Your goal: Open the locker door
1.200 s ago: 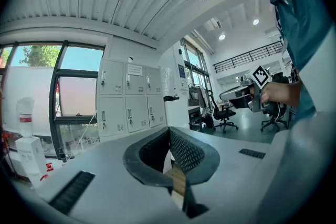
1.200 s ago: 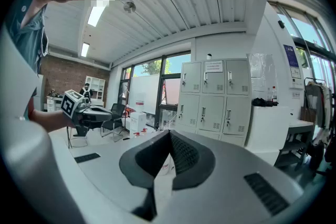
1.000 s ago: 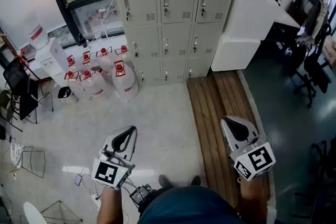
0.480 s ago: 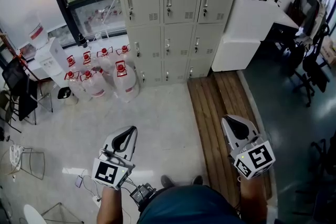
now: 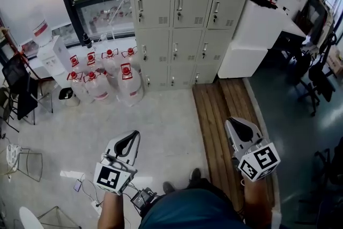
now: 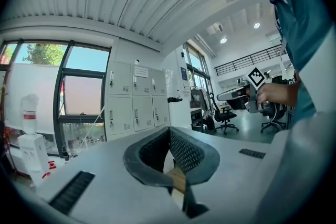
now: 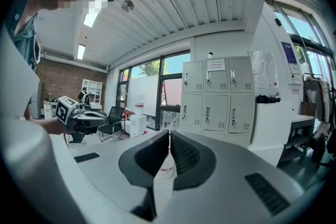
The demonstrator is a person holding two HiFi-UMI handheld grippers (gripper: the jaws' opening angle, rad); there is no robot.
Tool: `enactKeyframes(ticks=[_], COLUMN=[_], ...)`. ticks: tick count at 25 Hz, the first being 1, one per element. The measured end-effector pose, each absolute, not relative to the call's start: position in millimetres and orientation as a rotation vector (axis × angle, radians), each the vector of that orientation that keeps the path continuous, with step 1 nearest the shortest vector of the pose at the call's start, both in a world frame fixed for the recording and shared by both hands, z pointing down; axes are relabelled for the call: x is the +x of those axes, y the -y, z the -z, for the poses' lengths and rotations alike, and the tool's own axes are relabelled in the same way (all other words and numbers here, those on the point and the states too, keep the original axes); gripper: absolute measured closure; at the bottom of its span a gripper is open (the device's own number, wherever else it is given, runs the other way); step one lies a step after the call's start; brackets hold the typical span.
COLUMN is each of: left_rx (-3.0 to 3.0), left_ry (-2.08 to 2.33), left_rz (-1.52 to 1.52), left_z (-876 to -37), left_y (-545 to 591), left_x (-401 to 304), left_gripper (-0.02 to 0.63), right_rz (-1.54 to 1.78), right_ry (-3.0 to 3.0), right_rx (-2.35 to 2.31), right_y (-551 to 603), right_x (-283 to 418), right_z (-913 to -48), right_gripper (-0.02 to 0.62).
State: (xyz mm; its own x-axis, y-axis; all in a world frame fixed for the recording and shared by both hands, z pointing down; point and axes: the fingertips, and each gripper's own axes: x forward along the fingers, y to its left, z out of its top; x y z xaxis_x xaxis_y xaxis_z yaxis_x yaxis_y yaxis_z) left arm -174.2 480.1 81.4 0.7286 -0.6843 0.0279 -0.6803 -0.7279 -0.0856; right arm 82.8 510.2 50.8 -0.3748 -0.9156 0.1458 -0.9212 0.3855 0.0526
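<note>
Left gripper (image 5: 131,135): jaws were together, holding nothing.
Right gripper (image 5: 231,125): jaws were together, empty.
Locker doors (image 5: 179,5): all stood closed.

Lost the top row of lockers (image 5: 179,21) past the head view's upper edge. Could not read the notice (image 7: 215,65) on one door: too small.

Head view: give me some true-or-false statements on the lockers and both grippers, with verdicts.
1. Every door of the lockers in view is shut. True.
2. The left gripper grips a locker handle. False: it is well short of the lockers, fingers together on nothing.
3. Red-capped water jugs stand left of the lockers. True.
4. The right gripper has its fingers wide apart. False: they are together, holding nothing.
</note>
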Motion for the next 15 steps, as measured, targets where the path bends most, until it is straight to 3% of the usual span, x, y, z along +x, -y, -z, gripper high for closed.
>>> enactKeyframes(ticks=[15], left_rx=[-2.785], left_ry=[-1.339], left_rz=[0.149], left_z=[-87.4], left_y=[-427.5], left_x=[-198.6], left_gripper=[0.589], right_rz=[-0.066], right_ry=[2.589], right_rx=[1.53], right_y=[-405.7], right_x=[75.5], right_z=[-59.4], right_gripper=[0.557])
